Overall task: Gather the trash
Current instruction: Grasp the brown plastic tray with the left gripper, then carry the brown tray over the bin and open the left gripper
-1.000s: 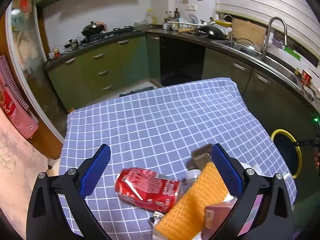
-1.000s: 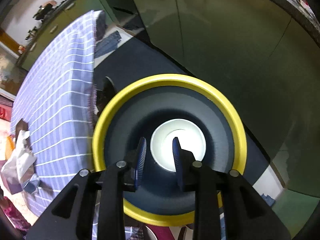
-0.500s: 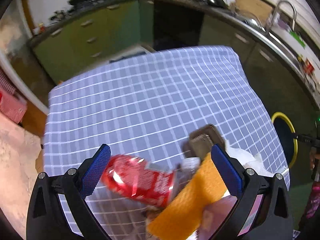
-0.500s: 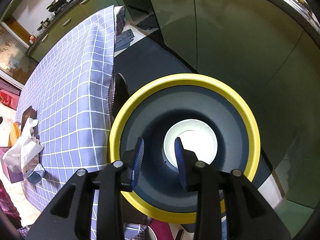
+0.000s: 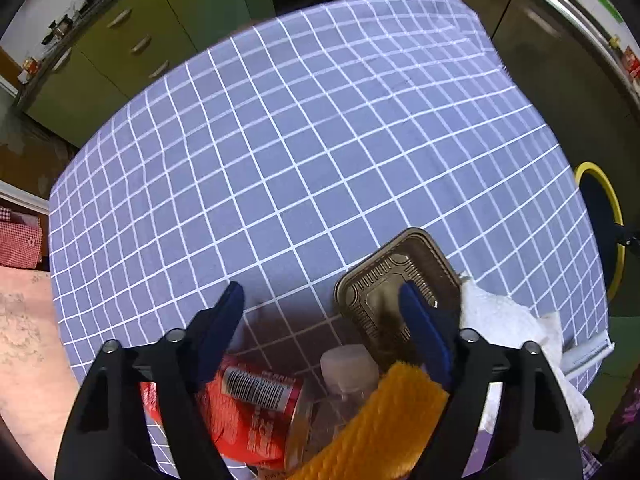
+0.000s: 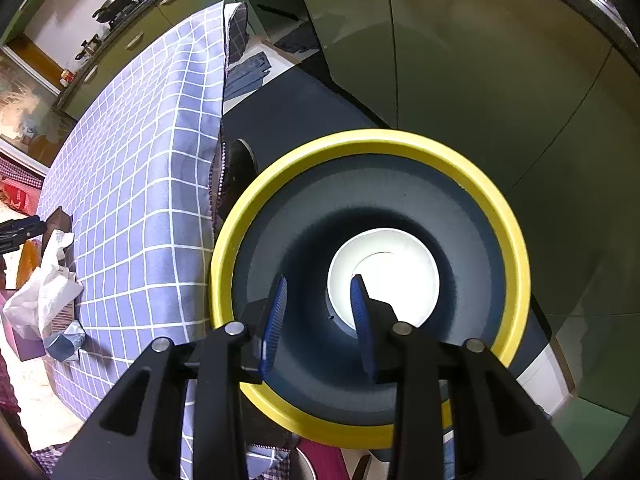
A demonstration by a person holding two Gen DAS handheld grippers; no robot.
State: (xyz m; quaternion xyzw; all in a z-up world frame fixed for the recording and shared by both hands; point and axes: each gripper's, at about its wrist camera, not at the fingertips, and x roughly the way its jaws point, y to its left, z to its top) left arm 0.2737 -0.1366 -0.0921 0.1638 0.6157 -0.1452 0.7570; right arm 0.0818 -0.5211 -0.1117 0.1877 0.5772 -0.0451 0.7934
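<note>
**Left jaws closing over the trash pile; right jaws above the bin**

While the left gripper (image 5: 320,312) points steeply down at the checked tablecloth (image 5: 304,128), its jaws stand wide and are closing, with nothing pressed between the pads. Bare cloth lies in the gap at the fingertips. Lower in the gap, nearer the gripper body, lies a crushed red can (image 5: 248,412) on its side, barcode up, partly under the left finger. Just right of the can sits a clear plastic bottle (image 5: 348,372), cap toward the fingertips. An orange knitted cloth (image 5: 384,428) lies over the bottle's lower part, up against the right finger. Behind the right fingertip rests a brown plastic tray (image 5: 384,280), ribbed; the finger hides part of it, and contact cannot be told. Outside the right finger lies crumpled white tissue (image 5: 504,320), touching the tray's edge.

Right gripper (image 6: 320,292): pointing down into a dark bin with a yellow rim (image 6: 508,216). Jaws partly open and still parting, nothing between the pads. A white paper cup (image 6: 404,280) lies at the bin's bottom, seen past the right fingertip. The bin stands on the floor just beside the table's hanging cloth edge, well left of the left finger. In this view the tissue pile and left gripper show far off at the left frame edge.
</note>
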